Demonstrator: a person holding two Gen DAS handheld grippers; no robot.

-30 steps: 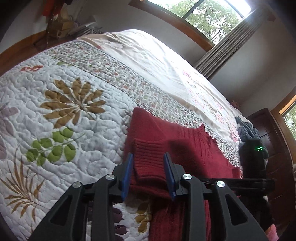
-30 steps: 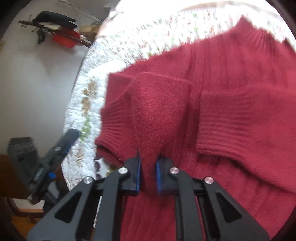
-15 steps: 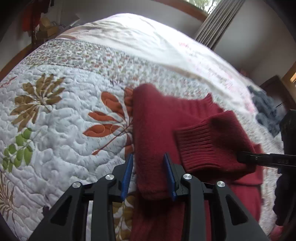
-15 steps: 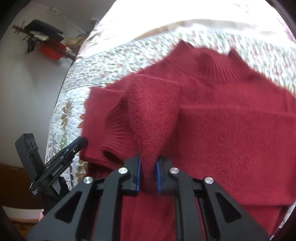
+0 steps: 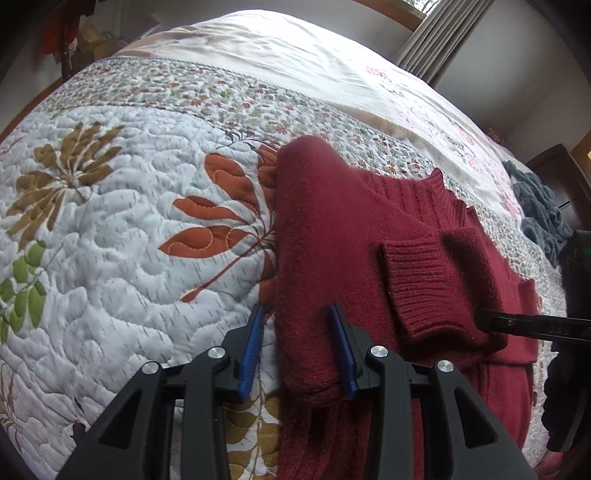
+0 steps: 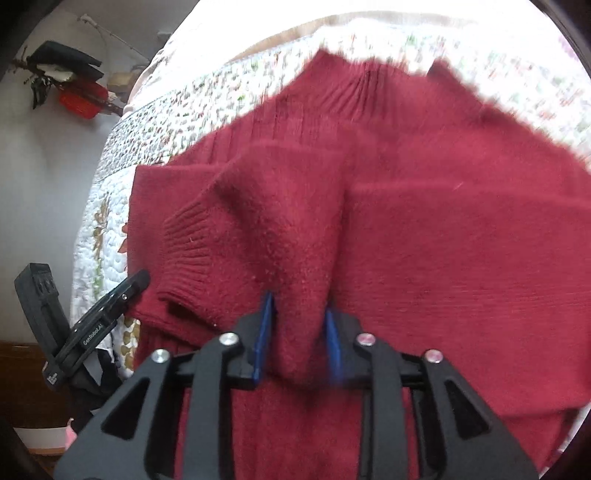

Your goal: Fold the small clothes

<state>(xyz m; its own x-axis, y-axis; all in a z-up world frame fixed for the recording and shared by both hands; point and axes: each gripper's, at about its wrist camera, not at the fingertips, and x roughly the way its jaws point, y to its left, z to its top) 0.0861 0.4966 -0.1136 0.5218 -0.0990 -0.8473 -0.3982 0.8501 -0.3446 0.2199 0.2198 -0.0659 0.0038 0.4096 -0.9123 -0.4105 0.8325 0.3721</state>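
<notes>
1. In the left wrist view we see the red sweater [image 5: 369, 229] lying on the quilted bedspread [image 5: 122, 206], filling the frame from centre out toward 4 o'clock.
2. Our left gripper [image 5: 299, 347] sits at 6 o'clock with its blue pads spread apart. A folded edge of the sweater lies between them, touching the right pad, with a gap at the left pad, so the tongs look released here.
3. A ribbed sleeve cuff [image 5: 417, 284] lies folded over the sweater's body at 3 o'clock. A dark finger of the other gripper [image 5: 532, 326] reaches in from the right edge and meets that sleeve.
4. A grey cloth heap [image 5: 535, 210] rests on the bed at 2 o'clock, well apart from the sweater. A curtain [image 5: 432, 33] hangs at 1 o'clock.
5. In the right wrist view the sweater [image 6: 443, 229] covers most of the frame, its ribbed collar at 12 o'clock against the bedspread [image 6: 110, 229].
6. Our right gripper [image 6: 297, 332] at 6 o'clock has a raised ridge of the sleeve between its blue pads, and the knit fills the gap. The right pad is blurred, so we cannot tell whether it clamps.
7. The left gripper [image 6: 122, 291] shows at 8 o'clock, its tip beside the cuff [image 6: 192, 258].
</notes>
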